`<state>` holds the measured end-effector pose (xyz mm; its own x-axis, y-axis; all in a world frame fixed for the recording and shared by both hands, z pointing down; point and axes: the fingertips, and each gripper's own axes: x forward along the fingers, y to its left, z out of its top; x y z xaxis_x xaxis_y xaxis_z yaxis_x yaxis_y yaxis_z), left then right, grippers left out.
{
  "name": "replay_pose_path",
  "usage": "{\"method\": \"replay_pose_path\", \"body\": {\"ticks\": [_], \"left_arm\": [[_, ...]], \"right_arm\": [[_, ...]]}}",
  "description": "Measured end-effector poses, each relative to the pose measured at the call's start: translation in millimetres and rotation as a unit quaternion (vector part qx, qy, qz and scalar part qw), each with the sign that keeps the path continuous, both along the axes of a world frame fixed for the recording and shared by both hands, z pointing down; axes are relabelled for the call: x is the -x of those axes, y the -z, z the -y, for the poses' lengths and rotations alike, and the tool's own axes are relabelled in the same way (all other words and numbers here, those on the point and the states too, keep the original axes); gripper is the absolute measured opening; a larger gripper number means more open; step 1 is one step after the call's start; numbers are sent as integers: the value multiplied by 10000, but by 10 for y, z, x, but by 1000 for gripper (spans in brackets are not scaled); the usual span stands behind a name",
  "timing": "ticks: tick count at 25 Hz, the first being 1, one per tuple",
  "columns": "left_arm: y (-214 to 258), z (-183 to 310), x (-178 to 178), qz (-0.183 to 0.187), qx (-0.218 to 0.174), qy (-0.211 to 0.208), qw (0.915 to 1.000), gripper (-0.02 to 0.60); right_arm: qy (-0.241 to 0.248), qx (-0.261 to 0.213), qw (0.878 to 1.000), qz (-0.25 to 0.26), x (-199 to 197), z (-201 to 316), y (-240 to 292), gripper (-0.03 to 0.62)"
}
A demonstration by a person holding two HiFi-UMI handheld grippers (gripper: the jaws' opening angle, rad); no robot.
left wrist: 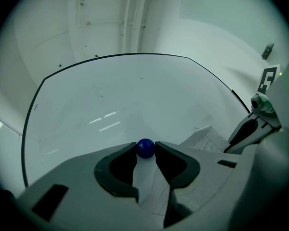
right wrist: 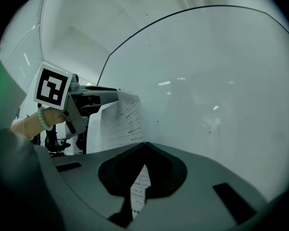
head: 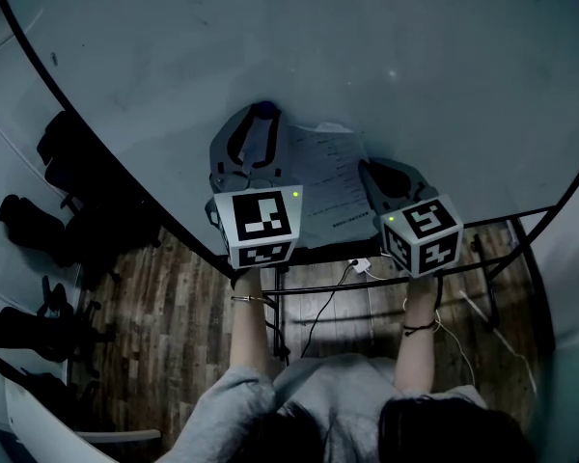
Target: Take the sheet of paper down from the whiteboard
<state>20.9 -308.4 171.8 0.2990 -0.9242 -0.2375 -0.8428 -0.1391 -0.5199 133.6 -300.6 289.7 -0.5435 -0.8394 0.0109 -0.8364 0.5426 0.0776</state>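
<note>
Up at glossy whiteboard [right wrist: 207,81], right claw [right wrist: 143,144] pinching printed white paper sheet [right wrist: 120,119], left claw [left wrist: 145,143] gripping round blue magnet [left wrist: 145,149] (at its top).

Glossy whiteboard [head: 367,46], matt paper sheet [head: 333,177]

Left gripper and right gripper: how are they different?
The left gripper pinches a blue ball, so its tips stand apart; the right gripper pinches the sheet of paper, tips together. The left gripper reaches higher up the whiteboard than the right gripper. Both are shut.
</note>
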Motion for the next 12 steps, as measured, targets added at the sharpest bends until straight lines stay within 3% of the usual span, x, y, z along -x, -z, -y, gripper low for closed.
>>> {"method": "replay_pose_path", "body": {"ticks": [12], "left_arm": [[-31,12,-23,12,27,59,10000,118]], "right_arm": [[-287,25,9996,7,-312,-126,-19,0]]}}
